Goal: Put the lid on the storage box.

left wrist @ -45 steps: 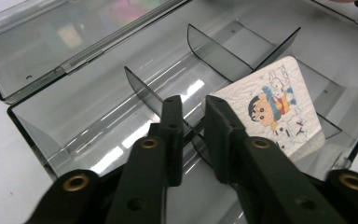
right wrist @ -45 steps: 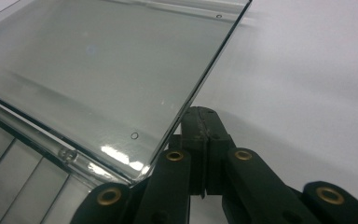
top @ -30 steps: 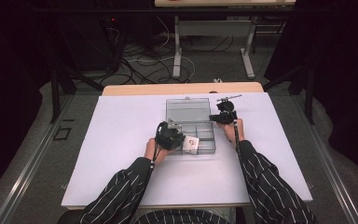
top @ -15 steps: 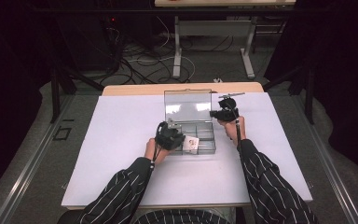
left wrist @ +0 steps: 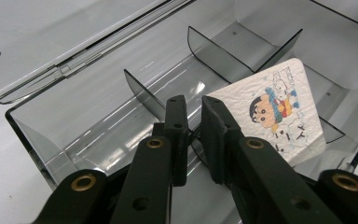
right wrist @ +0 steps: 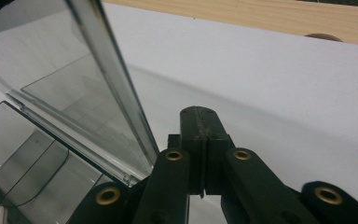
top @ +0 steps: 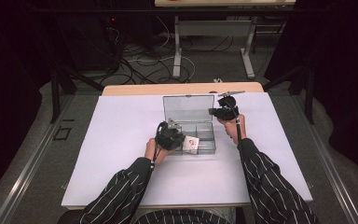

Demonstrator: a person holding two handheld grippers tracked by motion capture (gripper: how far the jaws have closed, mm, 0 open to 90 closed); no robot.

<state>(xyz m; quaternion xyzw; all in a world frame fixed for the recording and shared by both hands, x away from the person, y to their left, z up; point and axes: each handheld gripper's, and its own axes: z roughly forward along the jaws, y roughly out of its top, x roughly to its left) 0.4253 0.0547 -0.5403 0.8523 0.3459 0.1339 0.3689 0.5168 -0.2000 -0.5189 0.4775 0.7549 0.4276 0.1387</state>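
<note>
Left tool [left wrist: 193, 109] nearly shut, gripping a thin black strand over clear hard-plastic compartment box [left wrist: 98, 126]; rounded paper cartoon card [left wrist: 272, 112] at three o'clock. Right tool [right wrist: 200, 114] closed, empty, beside upright lid [right wrist: 107, 79].

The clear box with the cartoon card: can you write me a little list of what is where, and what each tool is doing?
box: clear grey plastic box with dividers, on the white table
lid: open lid, standing up at the back
card: white cartoon card, leaning tilted inside the box
left tool: left tool over the box, jaws nearly shut beside the card; whether it pinches the card is unclear
right tool: right tool shut, holding nothing, beside the lid's edge
</note>
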